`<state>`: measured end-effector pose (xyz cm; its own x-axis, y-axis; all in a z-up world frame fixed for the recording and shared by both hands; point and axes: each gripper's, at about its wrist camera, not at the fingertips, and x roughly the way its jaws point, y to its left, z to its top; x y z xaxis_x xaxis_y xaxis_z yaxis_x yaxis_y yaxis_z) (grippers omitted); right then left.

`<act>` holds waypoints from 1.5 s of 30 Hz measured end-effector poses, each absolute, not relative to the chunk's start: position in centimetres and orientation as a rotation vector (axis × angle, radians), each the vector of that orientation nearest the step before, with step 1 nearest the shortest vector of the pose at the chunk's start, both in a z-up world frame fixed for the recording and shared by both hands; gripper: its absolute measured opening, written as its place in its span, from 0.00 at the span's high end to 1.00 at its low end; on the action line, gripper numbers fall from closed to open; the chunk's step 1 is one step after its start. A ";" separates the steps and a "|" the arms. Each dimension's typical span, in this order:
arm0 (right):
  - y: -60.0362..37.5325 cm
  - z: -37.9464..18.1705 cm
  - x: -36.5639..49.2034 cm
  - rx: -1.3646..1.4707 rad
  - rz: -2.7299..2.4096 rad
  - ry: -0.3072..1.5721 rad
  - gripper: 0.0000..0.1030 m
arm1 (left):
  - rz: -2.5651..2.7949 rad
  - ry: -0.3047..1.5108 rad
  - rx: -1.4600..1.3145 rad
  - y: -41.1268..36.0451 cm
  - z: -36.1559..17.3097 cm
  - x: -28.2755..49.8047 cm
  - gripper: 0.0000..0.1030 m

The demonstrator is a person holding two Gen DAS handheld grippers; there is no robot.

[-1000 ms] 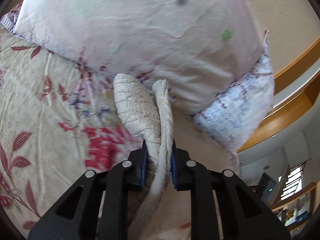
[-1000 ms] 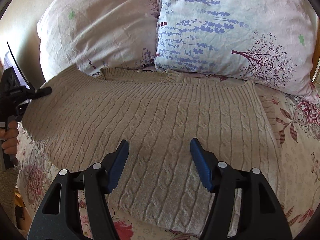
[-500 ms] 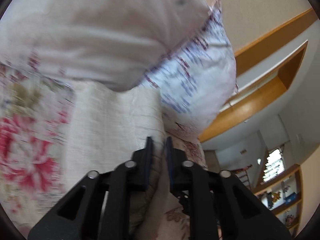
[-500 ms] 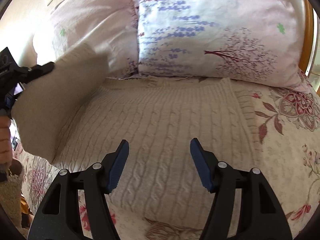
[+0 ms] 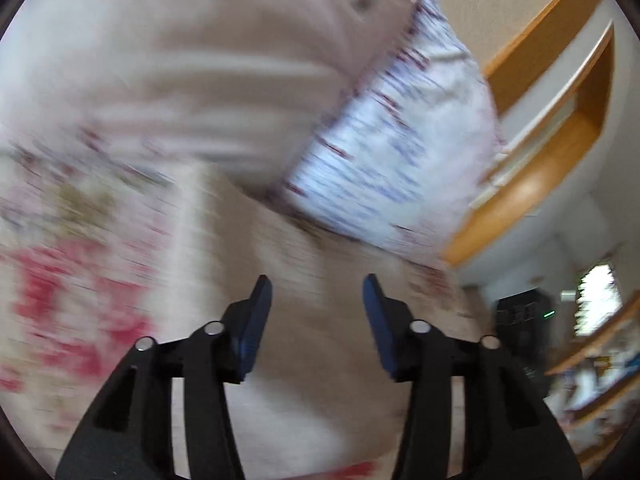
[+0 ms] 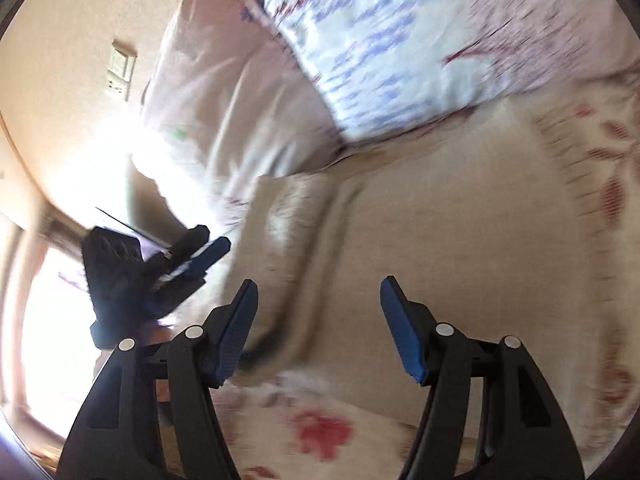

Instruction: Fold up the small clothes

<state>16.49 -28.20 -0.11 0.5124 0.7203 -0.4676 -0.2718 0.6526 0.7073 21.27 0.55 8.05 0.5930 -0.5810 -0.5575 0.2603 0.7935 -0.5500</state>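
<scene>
The left gripper (image 5: 316,292) hangs over the beige knit sweater (image 5: 304,380) with its jaws opening and nothing pinched between the blue pads; the right gripper (image 6: 318,300) stands wide and empty just above the same garment. The step in hand looks like letting go of a side folded inward; a raised fold (image 6: 320,248) runs up the knit ahead of the right gripper, on the floral bedspread (image 6: 320,436) below the pillows (image 6: 400,40). Next likely comes a fresh pinch on an unfolded edge; blur hides which edge is free.
</scene>
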 end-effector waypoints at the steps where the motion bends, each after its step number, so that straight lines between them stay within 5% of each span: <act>1: -27.6 -0.2 17.1 0.625 0.661 0.848 0.37 | -0.462 0.790 -0.416 1.5 8.0 21.2 0.51; 12: -21.9 -1.9 21.4 0.630 0.616 0.971 0.37 | -0.410 0.959 -0.374 3.0 2.7 22.1 0.45; 24: -20.1 -2.2 22.3 0.613 0.655 0.957 0.58 | -0.397 0.924 -0.232 0.5 3.6 20.8 0.41; 26: -19.4 -2.1 22.2 0.565 0.648 0.947 0.78 | -0.394 0.922 -0.221 -0.1 3.6 21.0 0.40; 28: -19.1 -1.8 21.9 0.535 0.642 0.914 0.81 | -0.393 0.920 -0.218 -0.1 3.6 21.0 0.38; 37: -20.5 0.8 20.3 0.423 0.567 0.806 0.83 | -0.416 0.872 -0.316 1.6 5.0 20.5 0.24; 45: -23.1 3.4 18.5 0.268 0.437 0.722 0.83 | -0.460 0.892 -0.331 0.9 5.1 20.2 0.23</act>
<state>18.46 -23.11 3.37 0.6663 0.4728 -0.5767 -0.2914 0.8769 0.3822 20.18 0.88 5.08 0.5419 -0.5132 -0.6656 0.2444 0.8539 -0.4594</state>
